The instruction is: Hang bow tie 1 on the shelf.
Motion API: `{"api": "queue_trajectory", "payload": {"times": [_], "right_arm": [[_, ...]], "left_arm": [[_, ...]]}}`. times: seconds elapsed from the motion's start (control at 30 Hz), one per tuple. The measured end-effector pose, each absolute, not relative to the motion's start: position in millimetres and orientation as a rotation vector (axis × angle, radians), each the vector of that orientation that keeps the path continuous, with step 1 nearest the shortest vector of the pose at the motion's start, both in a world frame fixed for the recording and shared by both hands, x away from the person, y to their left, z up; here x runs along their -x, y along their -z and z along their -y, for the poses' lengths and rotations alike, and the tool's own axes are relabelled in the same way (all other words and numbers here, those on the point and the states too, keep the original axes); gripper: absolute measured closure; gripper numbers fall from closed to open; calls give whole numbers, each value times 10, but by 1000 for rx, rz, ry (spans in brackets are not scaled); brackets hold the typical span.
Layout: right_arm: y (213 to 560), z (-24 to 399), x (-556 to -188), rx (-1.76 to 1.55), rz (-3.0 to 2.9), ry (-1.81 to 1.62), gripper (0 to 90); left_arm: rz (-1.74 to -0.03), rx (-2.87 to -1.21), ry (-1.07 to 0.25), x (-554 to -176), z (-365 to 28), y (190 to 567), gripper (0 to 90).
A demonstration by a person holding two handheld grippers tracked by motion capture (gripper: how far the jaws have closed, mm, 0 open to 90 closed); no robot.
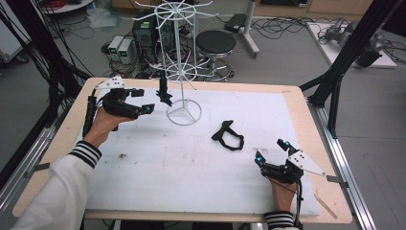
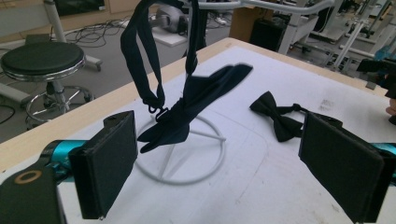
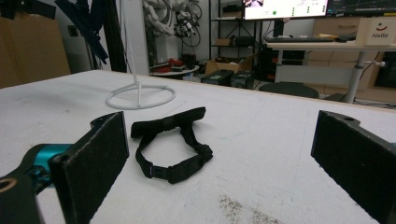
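The left gripper [image 2: 219, 163] stood wide, empty, just short of the navy tie [image 2: 196, 100] hanging on the rack [image 1: 181, 62]. The right gripper [image 3: 219, 158] gaped near the black tie [image 3: 170, 142] lying flat. A nudge might unhook the hung one.

High view: we look forward and down over the table [image 1: 62, 143].
Gripper views: we sit low, close.
Shared: white stand [image 1: 183, 112] [image 2: 187, 154] [image 3: 139, 96].
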State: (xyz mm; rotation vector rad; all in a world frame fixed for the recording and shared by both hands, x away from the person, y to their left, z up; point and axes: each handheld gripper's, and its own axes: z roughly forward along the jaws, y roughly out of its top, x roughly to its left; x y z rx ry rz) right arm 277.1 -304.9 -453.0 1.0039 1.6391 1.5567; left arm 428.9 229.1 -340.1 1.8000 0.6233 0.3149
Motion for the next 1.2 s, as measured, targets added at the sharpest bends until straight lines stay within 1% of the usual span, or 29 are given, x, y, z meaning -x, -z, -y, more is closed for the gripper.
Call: {"api": "queue_trajectory", "payload": {"times": [0.1,0.37,0.57,0.63,0.97,1.2], "right_arm": [[4530,3048,-2771,-1003,-1639,-1557,33],[4530,3045,-2766,-1004,-1641,-1557,33],[4531,3044,-2765,-1002,-1640,-1556,33],[4531,3045,-2765,-1000,-1641,-1556,33],[4531,3050,-2770,-990,-1637,-1553,33],[4530,3048,-2767,-995,-1638,-1553,33]], "left_arm": [[-619,-1769,-365,-4153,-2387,3403,122],[-612,-1734,-388,-3989,-2480,3458,122],[-603,-1724,-437,-3808,-2500,3551,122],[-609,-1693,-456,-3716,-2515,3611,122],[-632,-1639,-477,-3544,-2569,3805,122],[-634,-1634,-485,-3489,-2589,3901,122]]}}
